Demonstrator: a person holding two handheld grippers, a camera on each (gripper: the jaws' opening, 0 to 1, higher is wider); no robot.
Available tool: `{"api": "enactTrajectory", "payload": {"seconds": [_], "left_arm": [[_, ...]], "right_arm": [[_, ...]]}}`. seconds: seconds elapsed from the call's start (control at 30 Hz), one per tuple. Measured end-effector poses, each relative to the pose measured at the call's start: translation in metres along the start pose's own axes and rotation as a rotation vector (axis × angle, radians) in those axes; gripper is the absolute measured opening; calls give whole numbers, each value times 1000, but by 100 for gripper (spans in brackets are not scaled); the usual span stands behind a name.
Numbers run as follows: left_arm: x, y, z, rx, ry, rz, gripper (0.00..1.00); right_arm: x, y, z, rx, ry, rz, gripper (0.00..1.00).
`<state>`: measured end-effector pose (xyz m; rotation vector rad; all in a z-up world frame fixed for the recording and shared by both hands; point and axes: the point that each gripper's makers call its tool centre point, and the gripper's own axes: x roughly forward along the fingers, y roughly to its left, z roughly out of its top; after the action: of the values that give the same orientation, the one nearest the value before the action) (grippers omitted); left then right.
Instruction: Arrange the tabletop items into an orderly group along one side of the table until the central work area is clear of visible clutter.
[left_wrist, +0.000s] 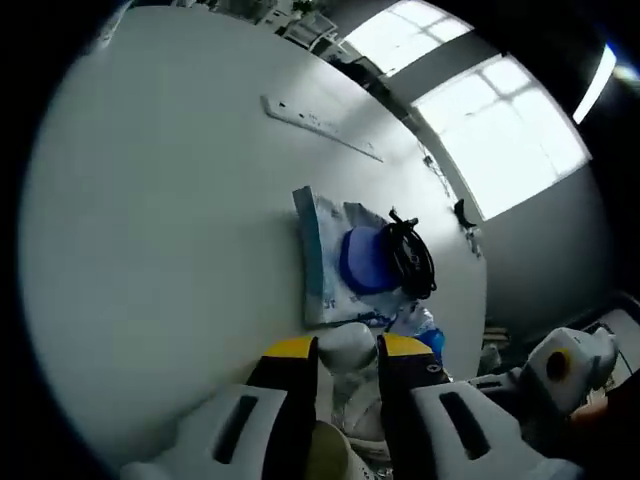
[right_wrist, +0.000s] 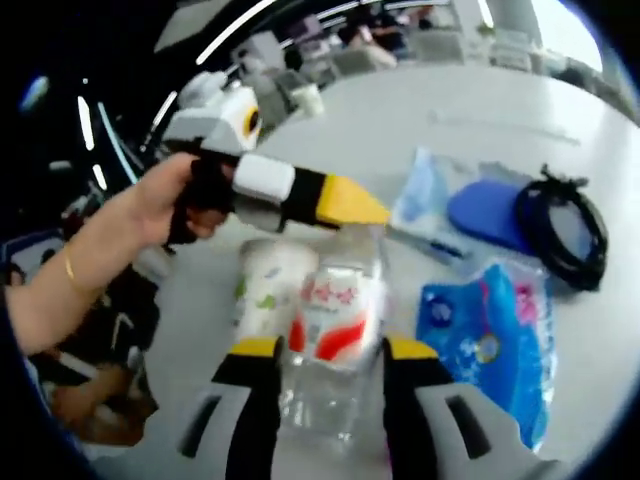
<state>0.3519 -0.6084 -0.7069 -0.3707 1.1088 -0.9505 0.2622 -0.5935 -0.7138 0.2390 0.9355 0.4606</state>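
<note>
Room: large bright windows (left_wrist: 500, 130) past the table's far edge; chairs and desks (right_wrist: 360, 50) in the background of the right gripper view.
Table (left_wrist: 170, 200): white, round-edged; middle mostly bare, items bunched near one edge.
Ruler (left_wrist: 320, 125): pale flat strip, alone, toward the far edge.
Cup (right_wrist: 268, 285): white paper, printed pattern, lying on its side, touching the bottle.
Bottle (right_wrist: 335, 330): clear plastic, red-and-white label, lying between the right gripper's jaws.
Flat packet (left_wrist: 325, 255): pale blue-white, lying flat; blue pad and cable on top of it.
Blue pad (left_wrist: 365, 260): rounded, dark blue.
Cable (left_wrist: 412, 258): black coil, touching the pad's edge.
Blue pouch (right_wrist: 500, 340): printed, crinkled, near edge, just beside the bottle.
Left gripper (left_wrist: 347, 350): yellow-tipped jaws apart, a white rounded object between the tips; seen in the right gripper view held by a hand (right_wrist: 165, 205).
Right gripper (right_wrist: 335, 350): jaws apart on either side of the bottle; grip contact cannot be told.
</note>
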Motion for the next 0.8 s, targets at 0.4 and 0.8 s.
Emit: {"api": "enactTrajectory", "payload": {"seconds": [0.4,0.8], "left_arm": [[-21,-33,23,211,-100,45,21],[-39,-64,27,370,-163,83,21]], "right_arm": [[-12,1,10,-23,-52,-14,34],[-23,3,14,-105,-87,-14,33]]}}
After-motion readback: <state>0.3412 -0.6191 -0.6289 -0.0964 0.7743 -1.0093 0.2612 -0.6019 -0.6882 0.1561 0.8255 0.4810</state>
